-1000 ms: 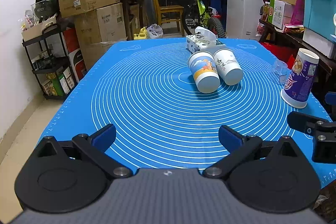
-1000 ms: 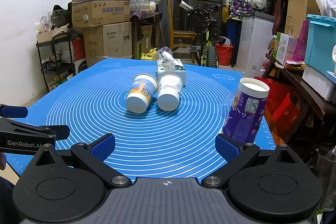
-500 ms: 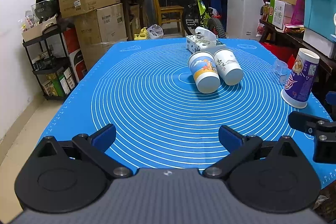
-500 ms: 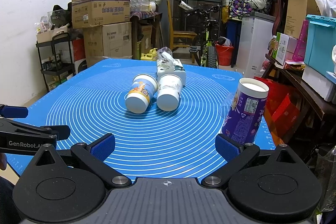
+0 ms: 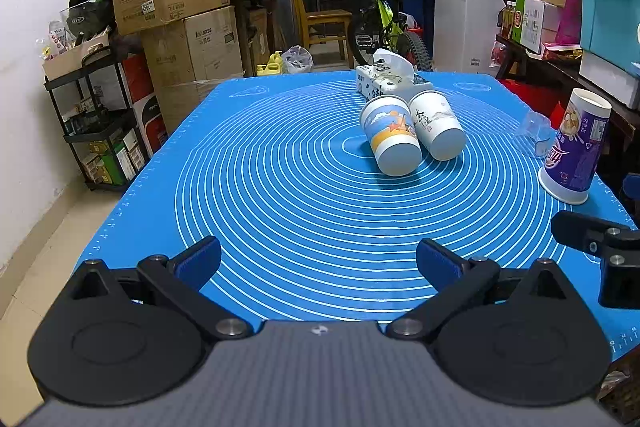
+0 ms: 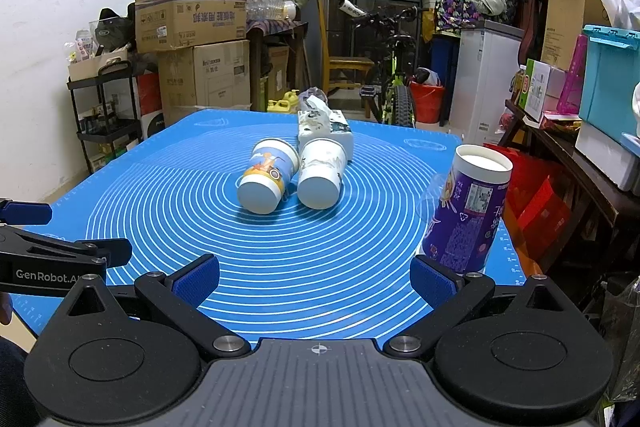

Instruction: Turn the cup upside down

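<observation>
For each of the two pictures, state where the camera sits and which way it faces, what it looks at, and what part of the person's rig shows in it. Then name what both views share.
Left wrist: sits on the left gripper, low at the near edge, facing along the blue mat; its own open jaws show, the right gripper at the right edge.
Right wrist: sits on the right gripper, facing the same way from further right; its open jaws show, the left gripper at the left edge.
Shared: two lying cups, tissue box, purple cup standing upside down.

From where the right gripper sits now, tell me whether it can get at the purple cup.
Probably yes: the right gripper is open, the purple cup stands just beyond its right finger, and nothing lies between.
</observation>
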### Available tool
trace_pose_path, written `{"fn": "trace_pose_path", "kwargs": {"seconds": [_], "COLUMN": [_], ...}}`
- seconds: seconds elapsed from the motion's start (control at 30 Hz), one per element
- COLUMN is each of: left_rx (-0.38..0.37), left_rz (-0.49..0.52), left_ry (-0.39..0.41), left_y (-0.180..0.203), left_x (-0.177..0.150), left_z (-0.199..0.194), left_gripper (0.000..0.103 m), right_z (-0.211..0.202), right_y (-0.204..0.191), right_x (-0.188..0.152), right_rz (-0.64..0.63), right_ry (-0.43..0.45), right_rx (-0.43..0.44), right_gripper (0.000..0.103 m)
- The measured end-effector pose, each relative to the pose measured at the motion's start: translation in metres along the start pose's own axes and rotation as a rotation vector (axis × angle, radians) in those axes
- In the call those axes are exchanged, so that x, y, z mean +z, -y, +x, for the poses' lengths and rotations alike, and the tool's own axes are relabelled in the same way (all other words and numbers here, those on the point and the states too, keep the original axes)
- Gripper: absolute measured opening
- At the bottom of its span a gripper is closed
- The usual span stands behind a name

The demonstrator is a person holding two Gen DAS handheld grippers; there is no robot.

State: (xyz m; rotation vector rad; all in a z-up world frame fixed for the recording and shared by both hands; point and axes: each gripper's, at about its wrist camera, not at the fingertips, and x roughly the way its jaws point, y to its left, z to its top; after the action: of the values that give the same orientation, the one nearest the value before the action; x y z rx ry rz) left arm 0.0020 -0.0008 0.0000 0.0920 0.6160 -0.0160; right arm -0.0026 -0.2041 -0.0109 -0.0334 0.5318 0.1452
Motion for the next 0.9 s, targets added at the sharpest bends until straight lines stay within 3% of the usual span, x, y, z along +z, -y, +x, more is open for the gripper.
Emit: {"fn": "trace_pose_path", "kwargs": {"seconds": [0.9], "left_rx": [0.007], "left_rz": [0.008], "left_ry": [0.001], "left_y": [-0.0028], "left_x": [-0.0025], "left_z": [0.0048], "left_gripper": [0.102], "right_z": [0.002], "right_y": [0.0012], "right_x": [-0.0016], "right_rz": [0.002], "right_ry": [-0.003], "right_rx": [0.001], "right_gripper": [0.101]}}
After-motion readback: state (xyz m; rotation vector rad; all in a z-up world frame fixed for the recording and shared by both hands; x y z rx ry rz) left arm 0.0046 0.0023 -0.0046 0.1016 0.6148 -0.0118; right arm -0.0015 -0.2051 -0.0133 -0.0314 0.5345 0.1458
